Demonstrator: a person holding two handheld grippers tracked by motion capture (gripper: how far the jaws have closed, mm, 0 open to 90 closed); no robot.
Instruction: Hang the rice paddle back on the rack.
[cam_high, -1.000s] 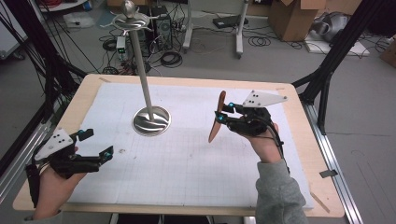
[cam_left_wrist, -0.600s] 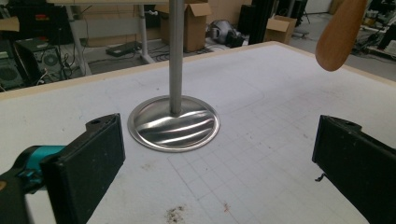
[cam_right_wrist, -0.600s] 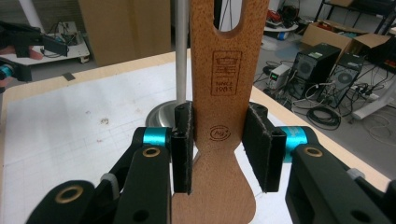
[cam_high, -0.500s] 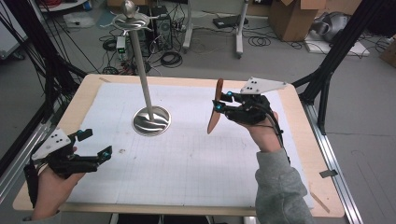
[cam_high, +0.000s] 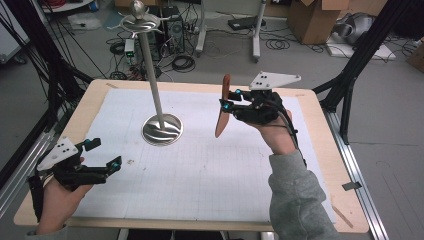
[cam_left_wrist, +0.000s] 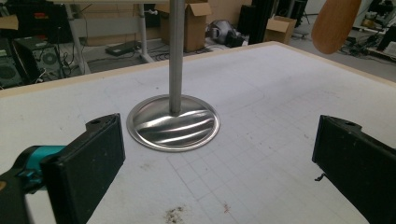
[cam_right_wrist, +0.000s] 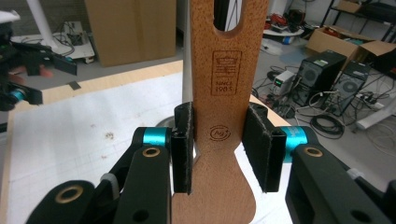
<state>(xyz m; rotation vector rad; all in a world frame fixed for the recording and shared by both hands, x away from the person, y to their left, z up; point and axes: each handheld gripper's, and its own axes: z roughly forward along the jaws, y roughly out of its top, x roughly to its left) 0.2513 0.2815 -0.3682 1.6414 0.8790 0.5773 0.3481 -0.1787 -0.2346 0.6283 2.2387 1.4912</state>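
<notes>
High view: right gripper (cam_high: 226, 100) is hanging above the table's (cam_high: 310, 130) right half, jaws clamping a wooden spatula (cam_high: 223, 107) by its mid-section, so the spatula is sitting in the air, near upright, one end pointing at the paper mat (cam_high: 200, 170), the other up and away. A metal stand (cam_high: 150, 80) is sitting left of it, well apart: round base on the mat, thin pole rising to a hooked top. Nothing is lying between spatula and stand. Left gripper (cam_high: 104, 155) is resting low at the table's near left corner, jaws spread, gripping nothing. Floor behind the table is cluttered with cables, a computer tower and cardboard boxes (cam_high: 312, 20).

Left gripper view: both black jaws are standing wide apart, bare mat between them. The stand's base (cam_left_wrist: 173, 122) is sitting dead ahead on the mat, pole running out the top edge. Rounded end of the spatula (cam_left_wrist: 335, 23) is poking in at top right, clear of the table. Dirt specks are showing on the mat near the jaws.

Right gripper view: pads are pressing both edges of the spatula (cam_right_wrist: 223, 107), slotted part above, wider flat below. The board is covering most of the stand's pole (cam_right_wrist: 187, 56) behind it. Left gripper (cam_right_wrist: 28, 70) is showing far left
</notes>
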